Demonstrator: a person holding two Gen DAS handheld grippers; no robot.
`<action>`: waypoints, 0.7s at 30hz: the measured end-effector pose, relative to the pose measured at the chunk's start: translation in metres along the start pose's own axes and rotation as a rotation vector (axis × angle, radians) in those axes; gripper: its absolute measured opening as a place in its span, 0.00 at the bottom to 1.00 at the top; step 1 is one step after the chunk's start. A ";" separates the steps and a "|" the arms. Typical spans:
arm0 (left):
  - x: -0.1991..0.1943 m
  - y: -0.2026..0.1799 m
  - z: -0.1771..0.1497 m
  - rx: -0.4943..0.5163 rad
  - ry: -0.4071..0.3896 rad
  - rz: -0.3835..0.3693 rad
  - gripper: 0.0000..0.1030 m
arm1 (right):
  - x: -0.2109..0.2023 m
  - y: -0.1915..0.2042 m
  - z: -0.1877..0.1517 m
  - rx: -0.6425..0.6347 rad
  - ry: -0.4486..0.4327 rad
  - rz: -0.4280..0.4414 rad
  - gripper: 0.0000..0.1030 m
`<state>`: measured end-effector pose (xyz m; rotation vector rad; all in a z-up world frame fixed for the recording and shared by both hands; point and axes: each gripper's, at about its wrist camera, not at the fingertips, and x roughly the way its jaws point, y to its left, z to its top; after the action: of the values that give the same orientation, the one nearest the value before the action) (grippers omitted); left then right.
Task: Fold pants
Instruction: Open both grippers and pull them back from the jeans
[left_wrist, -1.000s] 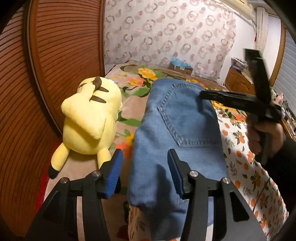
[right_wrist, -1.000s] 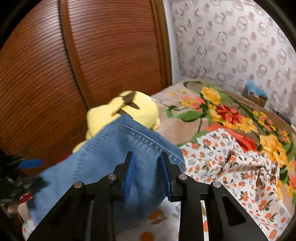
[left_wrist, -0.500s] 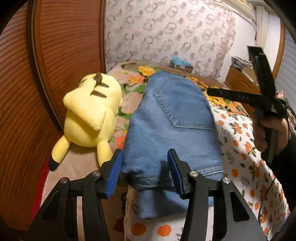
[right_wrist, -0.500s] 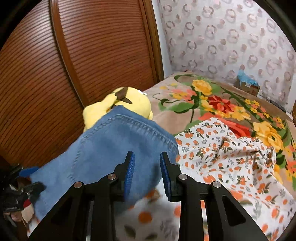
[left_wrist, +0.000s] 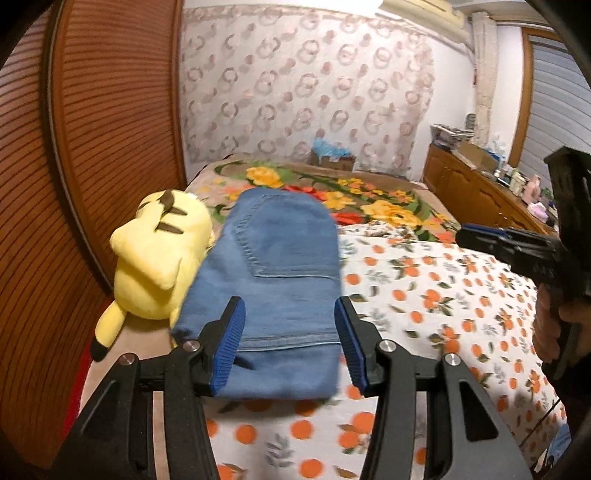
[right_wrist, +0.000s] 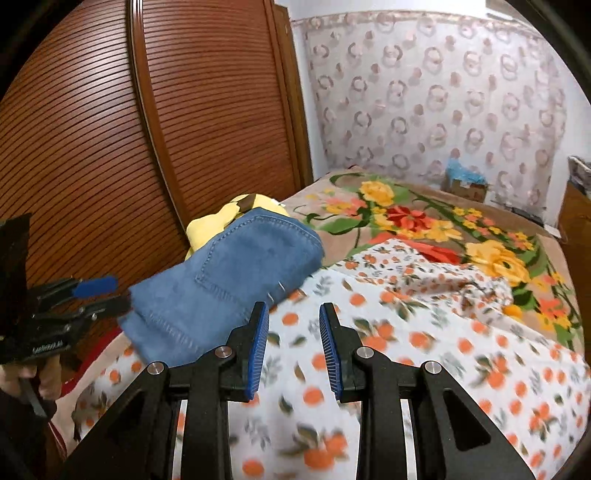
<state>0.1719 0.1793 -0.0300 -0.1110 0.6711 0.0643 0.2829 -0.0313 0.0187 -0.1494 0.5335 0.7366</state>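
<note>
Both grippers spread, holding nothing: left gripper (left_wrist: 290, 345) nearer, straddling near hem of jeans (left_wrist: 280, 280) running lengthwise away; right gripper (right_wrist: 293, 345) off rightward

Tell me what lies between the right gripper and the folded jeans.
Only bare orange-print sheet. In the right wrist view the right gripper hangs open beside the folded jeans, apart from them, with nothing else on that stretch.
</note>
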 end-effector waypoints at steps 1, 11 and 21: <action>-0.003 -0.007 0.000 0.011 -0.003 -0.006 0.50 | -0.010 0.002 -0.005 -0.002 -0.007 -0.013 0.28; -0.033 -0.072 -0.009 0.106 -0.040 -0.097 0.78 | -0.092 0.002 -0.061 0.024 -0.052 -0.094 0.28; -0.053 -0.122 -0.023 0.143 -0.080 -0.140 0.87 | -0.154 0.009 -0.105 0.076 -0.081 -0.171 0.28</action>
<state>0.1281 0.0540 -0.0045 -0.0176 0.5844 -0.1133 0.1391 -0.1497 0.0076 -0.0925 0.4650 0.5528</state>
